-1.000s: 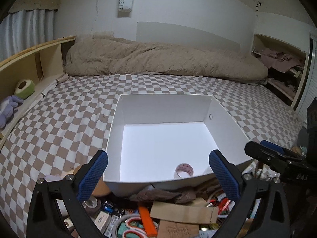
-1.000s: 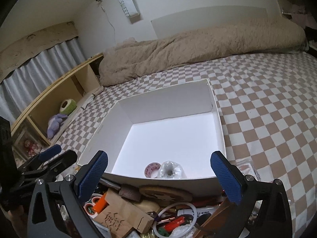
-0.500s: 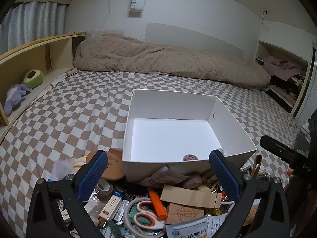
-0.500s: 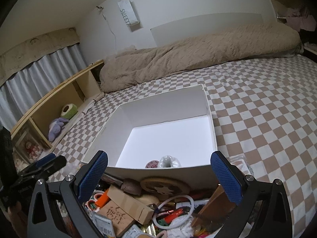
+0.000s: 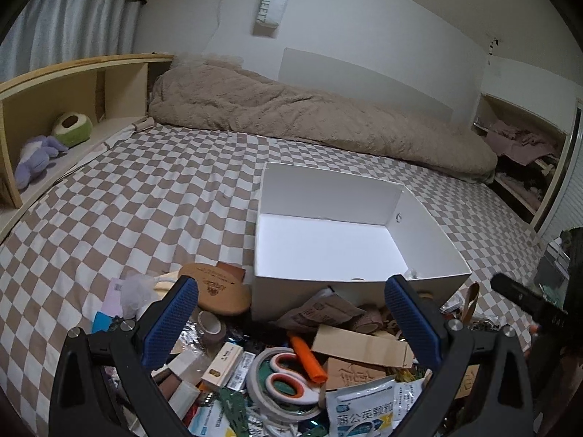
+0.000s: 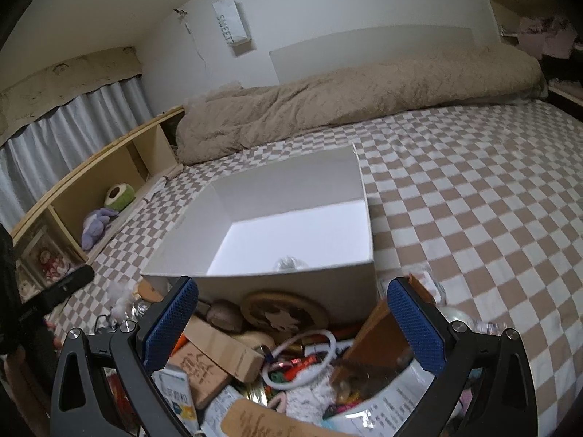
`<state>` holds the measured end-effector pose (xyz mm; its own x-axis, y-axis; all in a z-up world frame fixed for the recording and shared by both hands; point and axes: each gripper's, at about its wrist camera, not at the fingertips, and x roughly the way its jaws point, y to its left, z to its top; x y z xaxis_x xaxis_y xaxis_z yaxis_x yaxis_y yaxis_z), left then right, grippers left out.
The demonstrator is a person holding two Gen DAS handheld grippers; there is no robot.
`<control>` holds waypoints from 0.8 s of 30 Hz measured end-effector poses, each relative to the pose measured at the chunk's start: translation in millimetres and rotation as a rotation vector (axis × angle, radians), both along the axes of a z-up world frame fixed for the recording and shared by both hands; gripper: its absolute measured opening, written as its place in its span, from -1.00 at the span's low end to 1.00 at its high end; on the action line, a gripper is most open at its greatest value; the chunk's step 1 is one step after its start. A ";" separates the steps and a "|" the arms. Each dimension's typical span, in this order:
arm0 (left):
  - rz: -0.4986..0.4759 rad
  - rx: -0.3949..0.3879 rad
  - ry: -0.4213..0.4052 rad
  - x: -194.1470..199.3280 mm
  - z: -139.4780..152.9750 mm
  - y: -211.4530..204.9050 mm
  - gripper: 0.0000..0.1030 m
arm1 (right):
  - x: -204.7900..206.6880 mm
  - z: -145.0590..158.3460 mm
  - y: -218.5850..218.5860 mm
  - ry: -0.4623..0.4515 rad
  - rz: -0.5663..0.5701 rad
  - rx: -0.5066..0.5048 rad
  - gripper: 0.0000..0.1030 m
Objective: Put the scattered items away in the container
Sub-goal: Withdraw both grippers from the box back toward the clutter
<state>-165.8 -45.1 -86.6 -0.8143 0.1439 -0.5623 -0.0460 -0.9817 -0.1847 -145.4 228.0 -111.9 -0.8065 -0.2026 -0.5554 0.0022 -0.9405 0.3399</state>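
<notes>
- Scattered pile (image 5: 291,371) heaped on the checked bed, touching the near wall of the white box (image 5: 349,240); box almost bare inside.
- Mostly light, mixed goods: scissors (image 5: 288,382) stiff, best pinched across the handles; tape roll (image 5: 211,326) across its ring; foil sachets slippery, likely to slide.
- Left tool (image 5: 291,327) spread wide, empty, poised over the pile just short of the box.
- Right tool (image 6: 291,327) likewise spread, empty, tipped down at the heap.
</notes>
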 end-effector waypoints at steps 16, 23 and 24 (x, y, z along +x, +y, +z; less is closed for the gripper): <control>0.075 0.034 -0.083 4.0 -27.0 -50.2 1.00 | 8.4 -17.0 -0.7 -0.050 -0.046 0.055 1.00; 0.121 0.081 -0.121 0.7 -37.6 -73.6 1.00 | 2.1 -28.6 3.6 -0.092 -0.045 0.028 1.00; 0.130 0.094 -0.132 -0.1 -40.1 -77.8 1.00 | 1.6 -30.2 3.9 -0.098 -0.046 0.025 1.00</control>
<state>-165.9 -123.0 -126.7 -0.7495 0.0991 -0.6546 0.1112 -0.9558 -0.2720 -143.9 231.8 -142.0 -0.7560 -0.1518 -0.6367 -0.0734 -0.9470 0.3129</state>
